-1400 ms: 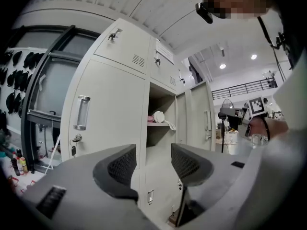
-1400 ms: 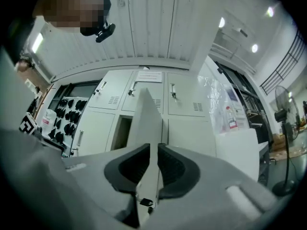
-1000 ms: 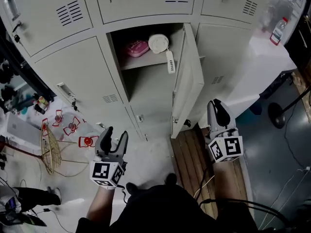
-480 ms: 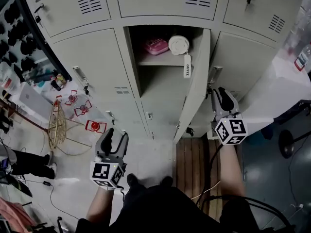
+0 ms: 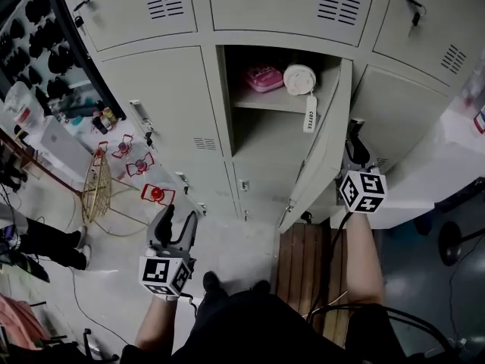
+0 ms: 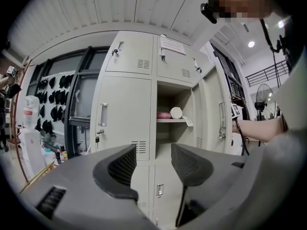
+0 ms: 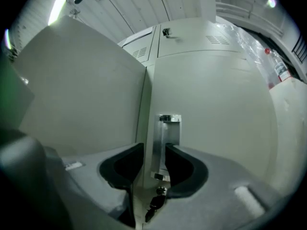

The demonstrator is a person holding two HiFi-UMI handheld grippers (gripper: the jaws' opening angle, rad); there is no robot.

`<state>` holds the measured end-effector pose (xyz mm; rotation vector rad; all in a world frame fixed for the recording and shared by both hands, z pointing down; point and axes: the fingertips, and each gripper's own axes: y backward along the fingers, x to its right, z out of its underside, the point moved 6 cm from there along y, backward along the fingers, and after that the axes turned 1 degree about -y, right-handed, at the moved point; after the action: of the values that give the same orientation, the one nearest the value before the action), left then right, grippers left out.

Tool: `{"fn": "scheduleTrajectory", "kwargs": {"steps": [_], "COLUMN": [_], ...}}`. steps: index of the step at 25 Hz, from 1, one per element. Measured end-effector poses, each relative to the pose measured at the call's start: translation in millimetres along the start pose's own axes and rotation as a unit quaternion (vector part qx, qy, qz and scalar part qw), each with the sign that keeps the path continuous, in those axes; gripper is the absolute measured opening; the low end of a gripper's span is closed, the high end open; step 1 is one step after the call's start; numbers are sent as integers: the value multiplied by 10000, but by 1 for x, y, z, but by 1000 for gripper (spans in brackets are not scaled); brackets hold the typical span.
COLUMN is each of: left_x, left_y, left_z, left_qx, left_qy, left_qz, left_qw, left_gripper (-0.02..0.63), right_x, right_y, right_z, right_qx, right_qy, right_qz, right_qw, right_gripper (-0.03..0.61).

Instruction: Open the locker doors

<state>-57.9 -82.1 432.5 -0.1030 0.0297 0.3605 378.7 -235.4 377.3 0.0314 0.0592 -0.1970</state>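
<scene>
Room: a bank of pale grey lockers (image 5: 159,97) fills the top of the head view. Bare floor lies below it, and a white counter (image 5: 439,165) stands at 3 o'clock.
Done so far: the middle locker (image 5: 273,127) at 12 o'clock is open. Its door (image 5: 326,150) swings out to the right, and small items sit on the shelf inside.
Step in hand: lining up on the next locker (image 5: 402,112) at 2 o'clock, which is shut.
Right claw (image 7: 154,150): held level at that locker's metal handle (image 7: 169,128). Its jaws have just been opening and now stand apart, with the handle framed between them and not pinched. Keys (image 7: 156,202) hang just below.
Left claw (image 5: 176,218): low at 7 o'clock, jaws apart with nothing between them, well away from any door.
Next move, as judged: close on the handle or hook behind it, then pull back towards the person.
Edges: the open door's free edge stands just beside the right claw at 9 o'clock, so there is little side room there.
Open room: this door will probably swing towards the counter at 3 o'clock, which may limit how far it opens. The wooden slats (image 5: 311,256) underfoot at 6 o'clock are bare.
</scene>
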Motion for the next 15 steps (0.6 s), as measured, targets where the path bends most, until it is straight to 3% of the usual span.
{"fn": "scheduleTrajectory", "kwargs": {"steps": [8,15], "left_x": [4,13], "left_y": [-14,-35], "left_z": [4,3], "left_qx": [27,-97], "left_qy": [203,105], "left_qz": [295,645], "left_qw": [9994,9978], "left_gripper": [222,222], "right_x": [-3,-8], "right_y": [-3,30], "right_z": [1,0], "right_qx": [-193,-117], "right_qy": [114,13], "right_qz": [-51,-248], "right_qw": [9997,9996], "right_gripper": [110,112]}}
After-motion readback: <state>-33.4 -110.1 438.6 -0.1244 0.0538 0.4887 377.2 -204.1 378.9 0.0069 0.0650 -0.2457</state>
